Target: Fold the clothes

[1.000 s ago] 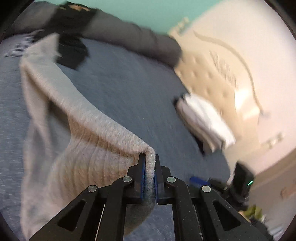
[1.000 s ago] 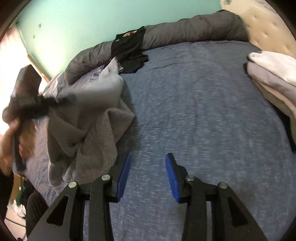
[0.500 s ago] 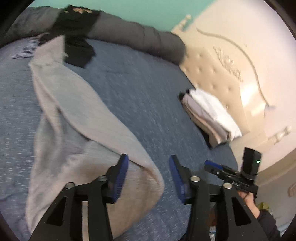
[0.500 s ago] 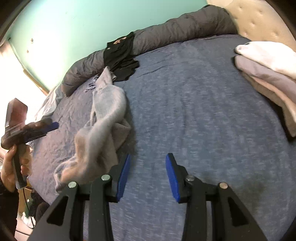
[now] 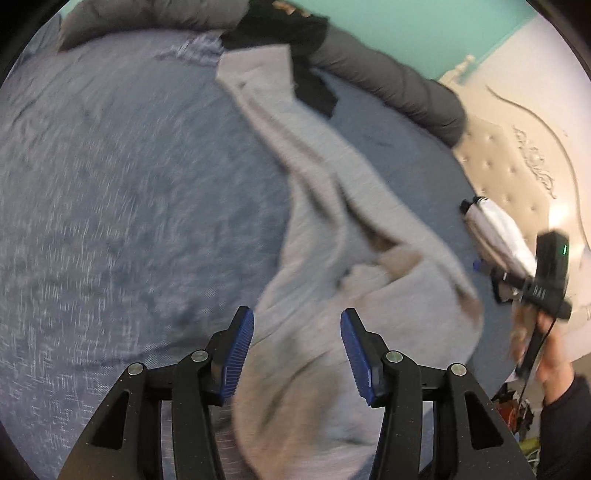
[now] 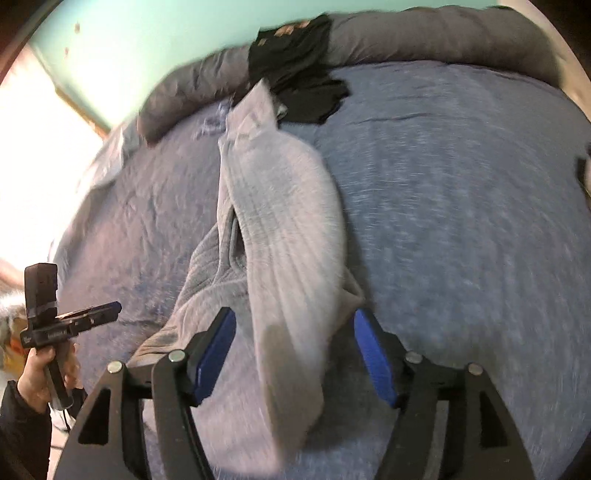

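Note:
A long grey knit garment (image 5: pixel 332 236) lies stretched and rumpled across the blue bedspread (image 5: pixel 110 206), running from the near edge toward the far side. My left gripper (image 5: pixel 297 350) is open just above its near end, nothing between the blue pads. In the right wrist view the same garment (image 6: pixel 280 229) reaches under my right gripper (image 6: pixel 293 354), which is open wide, its jaws either side of the cloth's near fold without closing on it. Each view shows the other gripper held in a hand: the right one (image 5: pixel 546 273), the left one (image 6: pixel 70 317).
A black garment (image 6: pixel 295 74) lies over a dark grey rolled duvet (image 6: pixel 424 33) at the bed's far edge. Folded pale clothes (image 5: pixel 495 232) are stacked near the cream tufted headboard (image 5: pixel 517 155). A teal wall rises behind the bed.
My left gripper let go of the grey garment, which dropped flat onto the bed. Both grippers have swung in over its near end, and the right one has opened wider.

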Demonstrator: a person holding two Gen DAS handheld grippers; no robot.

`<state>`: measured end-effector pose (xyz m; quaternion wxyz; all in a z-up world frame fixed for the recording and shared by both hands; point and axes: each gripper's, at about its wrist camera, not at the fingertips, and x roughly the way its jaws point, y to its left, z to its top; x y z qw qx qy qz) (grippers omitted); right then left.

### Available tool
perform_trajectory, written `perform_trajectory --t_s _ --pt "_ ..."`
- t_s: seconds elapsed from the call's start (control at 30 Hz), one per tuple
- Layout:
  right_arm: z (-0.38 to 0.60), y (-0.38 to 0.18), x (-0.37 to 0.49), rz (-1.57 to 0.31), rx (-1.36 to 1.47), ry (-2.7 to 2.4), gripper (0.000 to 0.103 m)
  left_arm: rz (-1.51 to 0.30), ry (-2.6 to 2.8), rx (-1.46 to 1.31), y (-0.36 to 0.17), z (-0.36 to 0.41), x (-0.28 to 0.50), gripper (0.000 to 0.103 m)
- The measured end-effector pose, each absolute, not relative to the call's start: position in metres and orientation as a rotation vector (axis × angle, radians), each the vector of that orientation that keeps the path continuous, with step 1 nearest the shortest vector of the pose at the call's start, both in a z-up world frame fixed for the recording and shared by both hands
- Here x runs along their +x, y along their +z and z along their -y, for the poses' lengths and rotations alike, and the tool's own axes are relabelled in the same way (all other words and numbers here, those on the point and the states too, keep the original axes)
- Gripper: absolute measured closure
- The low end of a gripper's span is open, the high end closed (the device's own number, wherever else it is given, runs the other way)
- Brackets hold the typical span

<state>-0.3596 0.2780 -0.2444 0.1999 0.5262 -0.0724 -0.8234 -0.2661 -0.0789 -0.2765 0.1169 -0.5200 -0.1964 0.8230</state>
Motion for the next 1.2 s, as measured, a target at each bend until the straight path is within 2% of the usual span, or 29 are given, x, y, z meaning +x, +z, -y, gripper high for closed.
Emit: perform_trajectory --t_s 0.2,0.4,0.47,0.5,0.53,0.57,0.63,0.93,1.07,1.2 --pt "-0.235 -0.27 -0.405 0.045 1.601 -2.268 0.035 0.605 2.337 -1.585 -0.322 0.092 -0.269 0.05" --pt "-0.22 -0.309 -0.428 -0.01 1.754 -2.176 0.037 0.609 2.283 -1.599 -0.346 0.093 -0.272 0.05" --pt "-0.221 -0.316 -0.426 -0.003 1.754 -2.164 0.062 0.622 2.276 -1.594 -0.349 0.094 -0.273 0.05" --pt "-0.222 -0.318 -0.425 -0.003 1.748 -2.161 0.067 0.624 2.278 -1.593 -0.349 0.095 -0.273 0.05" --pt "-0.223 -0.318 -0.422 -0.008 1.732 -2.164 0.081 0.625 2.281 -1.592 -0.349 0.096 -0.273 0.05" --pt "-0.225 -0.317 -0.42 -0.013 1.712 -2.171 0.086 0.626 2.283 -1.591 -0.349 0.097 -0.273 0.05" --pt "-0.231 -0.308 -0.413 -0.013 1.654 -2.2 0.09 0.632 2.289 -1.587 -0.347 0.098 -0.272 0.05" --pt "-0.333 -0.216 -0.372 0.172 1.363 -2.422 0.092 0.617 2.312 -1.574 -0.333 0.095 -0.269 0.05" --pt "-0.402 -0.202 -0.346 0.255 1.348 -2.523 0.092 0.613 2.322 -1.577 -0.329 0.091 -0.264 0.05" --pt "-0.472 -0.216 -0.321 0.317 1.429 -2.649 0.092 0.592 2.326 -1.576 -0.325 0.084 -0.26 0.05"
